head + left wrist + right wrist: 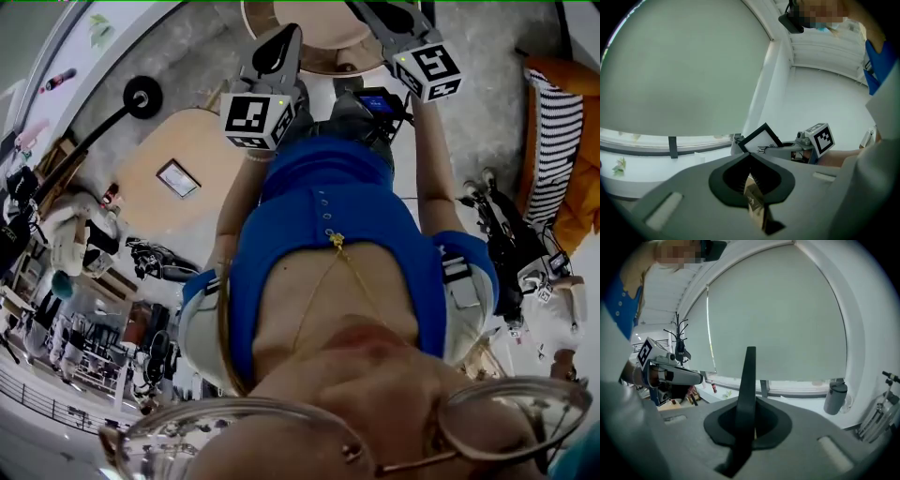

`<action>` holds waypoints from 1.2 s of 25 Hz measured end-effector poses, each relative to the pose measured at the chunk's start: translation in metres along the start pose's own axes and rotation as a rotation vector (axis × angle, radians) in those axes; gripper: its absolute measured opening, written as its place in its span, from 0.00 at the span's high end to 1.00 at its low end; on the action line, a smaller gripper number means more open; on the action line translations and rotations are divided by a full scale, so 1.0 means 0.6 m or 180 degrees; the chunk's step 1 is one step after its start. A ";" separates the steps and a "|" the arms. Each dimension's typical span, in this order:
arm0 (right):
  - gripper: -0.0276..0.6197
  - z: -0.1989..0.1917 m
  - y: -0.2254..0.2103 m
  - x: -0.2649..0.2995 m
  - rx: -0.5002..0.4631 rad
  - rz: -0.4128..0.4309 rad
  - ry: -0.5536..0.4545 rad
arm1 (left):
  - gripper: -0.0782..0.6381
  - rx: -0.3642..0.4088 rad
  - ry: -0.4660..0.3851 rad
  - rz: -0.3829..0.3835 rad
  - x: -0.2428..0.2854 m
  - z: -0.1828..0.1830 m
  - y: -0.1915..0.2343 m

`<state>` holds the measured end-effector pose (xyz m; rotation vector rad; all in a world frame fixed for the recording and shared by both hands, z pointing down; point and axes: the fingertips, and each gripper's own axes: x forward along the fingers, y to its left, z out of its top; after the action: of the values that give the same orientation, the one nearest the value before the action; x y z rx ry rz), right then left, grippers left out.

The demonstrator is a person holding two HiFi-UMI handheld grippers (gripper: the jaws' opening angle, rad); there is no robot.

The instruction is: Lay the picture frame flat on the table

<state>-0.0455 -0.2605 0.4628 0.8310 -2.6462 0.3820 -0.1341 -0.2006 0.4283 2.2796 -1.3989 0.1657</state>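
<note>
The picture frame (761,139) has a black rim and a white picture, and it hangs in the air, tilted on one corner. My right gripper (751,401) is shut on it; in the right gripper view the frame (747,380) shows edge-on as a thin black strip rising between the jaws. My left gripper (750,158) is shut on a brown cardboard piece (753,199), which looks like part of the frame's back. In the head view both grippers are raised side by side, the left gripper (279,49) and the right gripper (380,19), each with its marker cube.
A big window with a pale blind (773,319) and a white sill (670,143) fills the background. A grey cylinder (835,398) stands on the sill and a coat stand (678,338) is further left. Below are round wooden tables (202,141), one bearing a small framed thing (177,178).
</note>
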 end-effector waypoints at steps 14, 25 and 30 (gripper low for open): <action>0.94 -0.189 -0.018 0.062 0.0421 0.0177 0.0406 | 0.89 -0.0088 0.0214 0.0082 0.006 -0.065 -0.013; 0.94 -0.397 -0.030 0.152 0.0971 0.0131 0.0976 | 0.89 -0.0179 0.0359 0.0126 -0.004 -0.113 -0.013; 0.94 -0.470 -0.025 0.179 0.1027 0.0105 0.1235 | 0.89 -0.0257 0.0437 0.0097 -0.006 -0.131 -0.009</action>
<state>-0.0520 -0.2274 0.7627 0.7169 -2.2689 0.8989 -0.1209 -0.1608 0.4950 2.1398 -1.3459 0.2654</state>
